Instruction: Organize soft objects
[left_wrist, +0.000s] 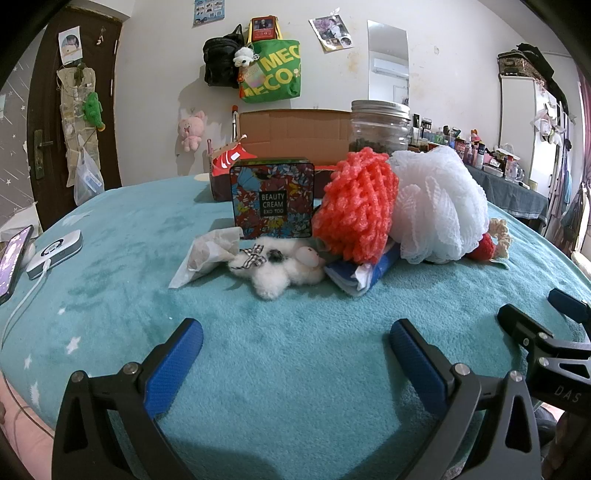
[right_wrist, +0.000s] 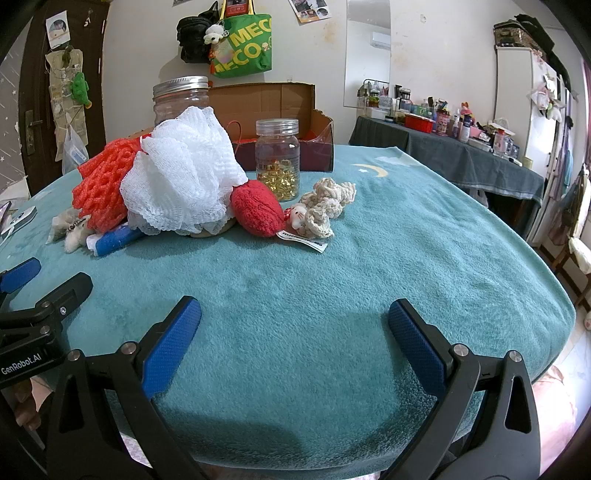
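From the left wrist, the left gripper (left_wrist: 295, 343) hung over bare teal blanket (left_wrist: 110, 240) with its blue fingers spread wide and nothing between them. The soft things lay in a heap well ahead of it: a white fluffy toy (left_wrist: 275, 266) nearest, an orange foam net (left_wrist: 354, 206) and a white mesh bath puff (left_wrist: 439, 206) leaning together behind it, beside a patterned tin (left_wrist: 273, 197). An open cardboard box (left_wrist: 295, 133) stood behind the heap, probably where the soft things were meant to go. The right gripper's fingers (left_wrist: 517, 321) showed at the right edge.

From the right wrist, the right gripper (right_wrist: 295, 321) was likewise wide apart and empty above the blanket. A red knitted pouch (right_wrist: 256, 210) and a cream crocheted piece (right_wrist: 327, 205) lay touching, ahead and slightly left of its fingers, in front of a small jar (right_wrist: 277, 158) of gold bits. Nothing looked sorted yet; both tools seemed poised to begin.
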